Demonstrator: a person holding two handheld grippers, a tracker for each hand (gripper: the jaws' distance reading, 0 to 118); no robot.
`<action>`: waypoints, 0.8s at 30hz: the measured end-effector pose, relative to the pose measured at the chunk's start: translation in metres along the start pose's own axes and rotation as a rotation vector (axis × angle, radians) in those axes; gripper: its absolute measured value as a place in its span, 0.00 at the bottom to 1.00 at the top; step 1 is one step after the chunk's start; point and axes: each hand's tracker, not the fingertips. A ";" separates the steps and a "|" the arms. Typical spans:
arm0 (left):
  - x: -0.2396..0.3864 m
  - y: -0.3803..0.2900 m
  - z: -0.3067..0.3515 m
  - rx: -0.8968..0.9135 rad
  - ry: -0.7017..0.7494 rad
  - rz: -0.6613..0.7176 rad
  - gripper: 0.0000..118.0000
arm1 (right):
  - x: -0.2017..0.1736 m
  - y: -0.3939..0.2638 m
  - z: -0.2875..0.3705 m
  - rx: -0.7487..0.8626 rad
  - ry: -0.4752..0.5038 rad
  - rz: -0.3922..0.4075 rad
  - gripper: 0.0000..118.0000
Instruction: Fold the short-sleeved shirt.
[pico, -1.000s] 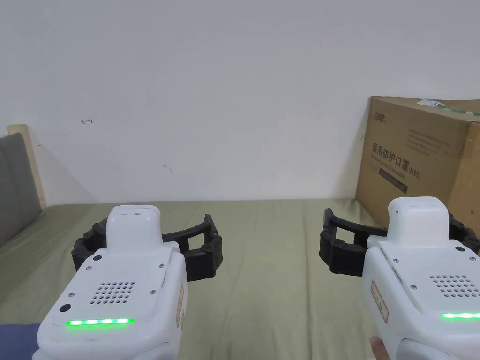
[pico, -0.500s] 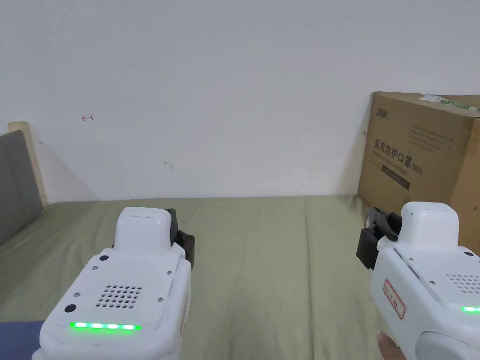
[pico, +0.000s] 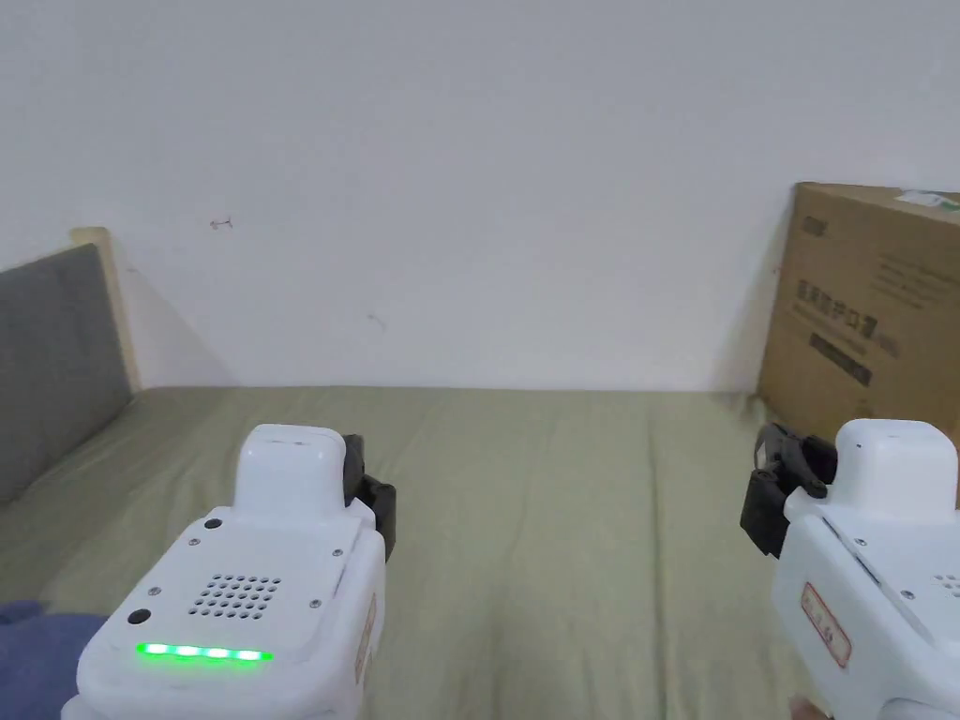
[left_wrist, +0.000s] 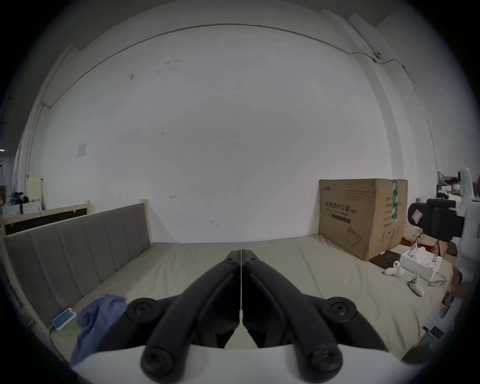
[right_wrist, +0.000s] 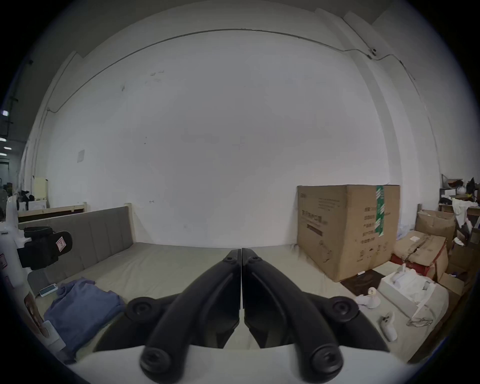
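Lying crumpled on the bed sheet (right_wrist: 166, 262), the blue shirt (right_wrist: 78, 309) sits low and left of both grippers. The left gripper (left_wrist: 241, 253) and right gripper (right_wrist: 241, 252) hover clenched and empty; reaching without opening first would likely just shove fabric toward the headboard (left_wrist: 78, 249).
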 end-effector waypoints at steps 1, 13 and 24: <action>-0.014 -0.002 0.005 -0.010 0.022 0.000 0.00 | -0.009 -0.002 -0.005 -0.008 0.028 -0.006 0.01; -0.161 -0.017 0.103 -0.044 0.500 0.011 0.00 | -0.161 -0.005 -0.026 -0.012 0.466 -0.043 0.01; -0.282 -0.056 0.006 -0.664 0.141 0.392 0.00 | -0.135 -0.023 -0.035 -0.106 0.440 0.047 0.01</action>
